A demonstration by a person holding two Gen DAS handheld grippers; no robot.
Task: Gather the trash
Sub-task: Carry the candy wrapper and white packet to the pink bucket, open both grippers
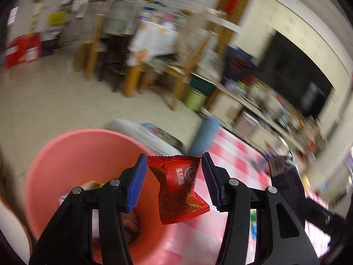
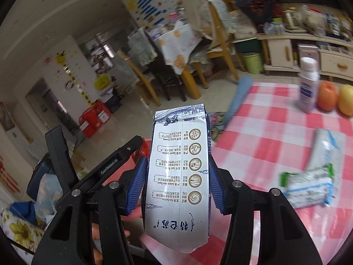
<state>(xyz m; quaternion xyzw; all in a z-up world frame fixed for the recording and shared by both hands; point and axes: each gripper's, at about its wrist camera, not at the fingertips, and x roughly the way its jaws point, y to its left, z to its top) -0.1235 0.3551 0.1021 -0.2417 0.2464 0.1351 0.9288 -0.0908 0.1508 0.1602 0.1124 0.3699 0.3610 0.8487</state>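
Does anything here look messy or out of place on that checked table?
Yes. Two crumpled wrappers lie strewn on the checked tablecloth near a white bottle and two fruits. The milk carton in the right gripper looks dented at its bottom corner.

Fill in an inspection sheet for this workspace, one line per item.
Surface: table under a red-and-white checked cloth.
Job's things: red wrapper in the left tool; milk carton in the right tool; pink bin beside the table, with trash already inside; two wrappers lie on the cloth.
Clutter: white bottle, orange fruit and yellow fruit on the far edge.
Grippers: left tool pinches the wrapper above the bin's rim; right tool clamps the carton's sides.
Cables: nothing seen.
Surroundings: wooden chairs, green pail, crowded shelf, tiled floor.
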